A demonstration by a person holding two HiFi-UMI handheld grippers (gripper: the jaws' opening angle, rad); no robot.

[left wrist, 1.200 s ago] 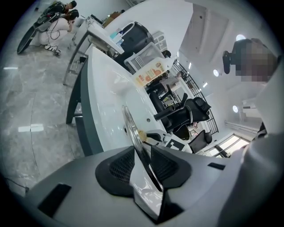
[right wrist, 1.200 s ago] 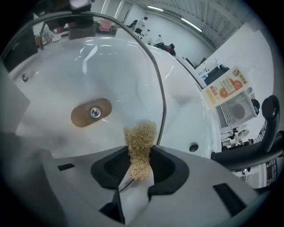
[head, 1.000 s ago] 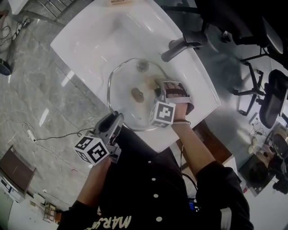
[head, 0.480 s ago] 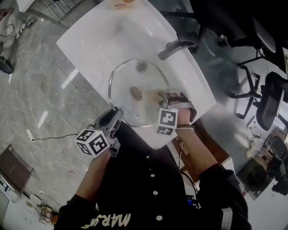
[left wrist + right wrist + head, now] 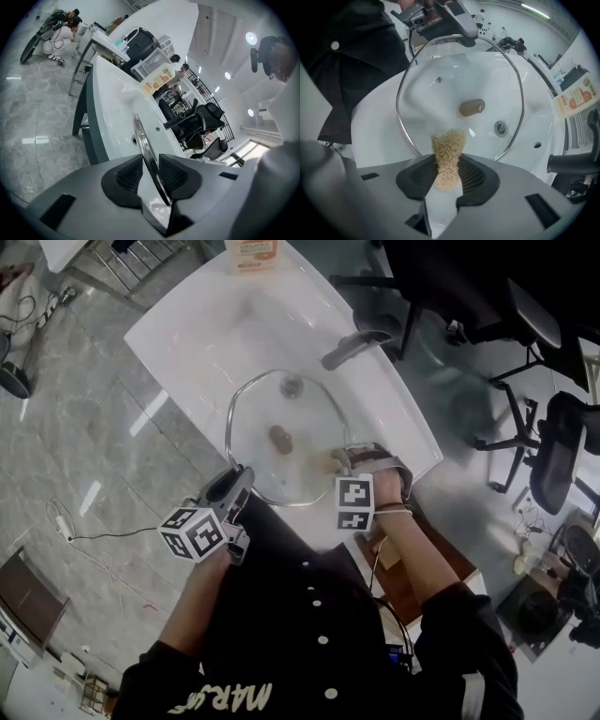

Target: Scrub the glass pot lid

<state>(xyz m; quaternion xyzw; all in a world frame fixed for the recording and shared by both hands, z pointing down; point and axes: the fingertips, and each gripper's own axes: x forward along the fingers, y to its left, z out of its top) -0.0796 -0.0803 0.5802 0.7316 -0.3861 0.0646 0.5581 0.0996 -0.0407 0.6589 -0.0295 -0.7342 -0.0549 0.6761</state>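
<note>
Glass pot lid [image 5: 281, 442] hangs over the bowl of the white sink [image 5: 187, 324], its metal rim reaching past the sink's drain [image 5: 292, 385] on the far side and to the sink's near edge on the person's side, with its brown knob [image 5: 279, 437] over the middle of the bowl. The left gripper [image 5: 238, 476] comes in at the sink's near edge, angled somewhat downward, held by the left hand [image 5: 214, 563] with the forearm extended from the body. Its jaws have just been closing, and they pinch the lid's rim, which runs edge-on between the pads in the left gripper view [image 5: 152, 173]. The right gripper [image 5: 336, 457] points straight down at the near corner of the sink on the faucet [image 5: 352, 346] side, the right hand [image 5: 382, 479] wrapped over it and the wrist bent. Its jaws stand narrow, clamped on a tan fibrous scrubber [image 5: 447, 157], whose free end sticks out toward the lid's rim; I cannot tell whether it touches the glass.
</note>
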